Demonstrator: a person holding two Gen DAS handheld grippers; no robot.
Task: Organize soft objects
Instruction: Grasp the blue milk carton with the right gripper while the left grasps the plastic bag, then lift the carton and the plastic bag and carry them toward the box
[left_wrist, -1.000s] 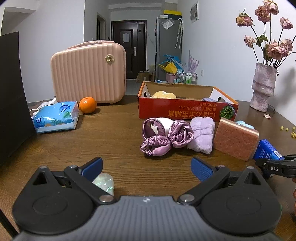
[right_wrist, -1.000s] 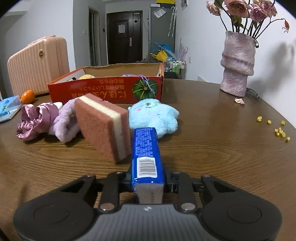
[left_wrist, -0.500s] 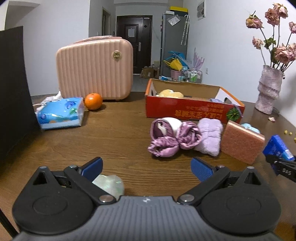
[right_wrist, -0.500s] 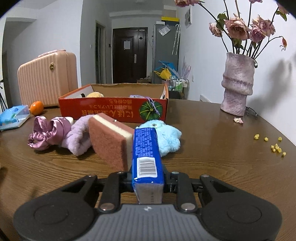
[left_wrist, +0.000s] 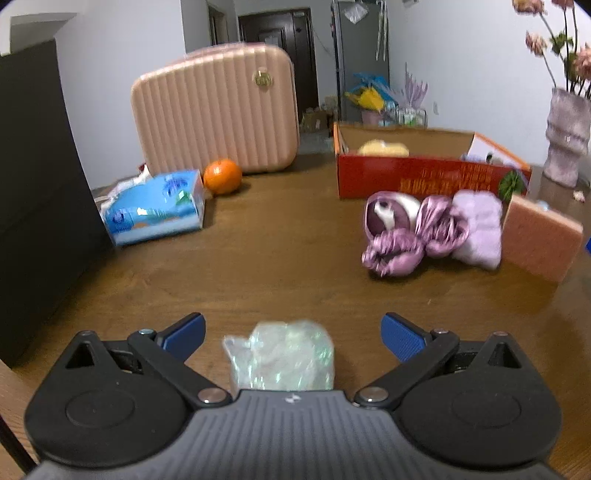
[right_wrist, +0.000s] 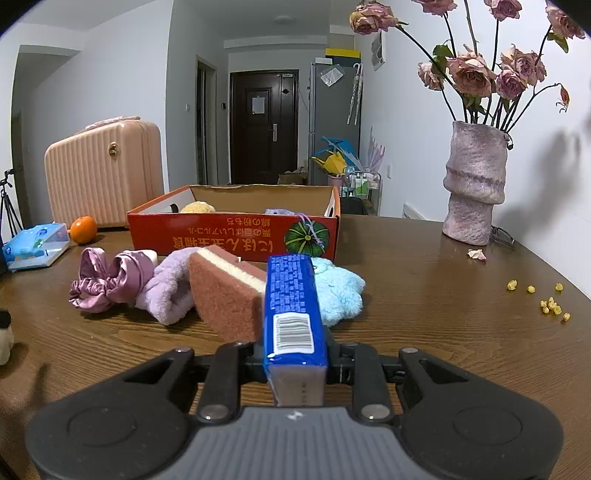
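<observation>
Soft objects lie in a cluster just in front of the red cardboard box on the brown wooden table: a purple satin scrunchie, a lilac fluffy cloth, a pink-and-cream sponge and a light blue plush toy. The right gripper is clamped on a blue wrapped rectangular pack, held nearer the camera than the box. The left gripper has its fingers wide apart around an iridescent crinkled pouch, not touching it, well apart from the box.
</observation>
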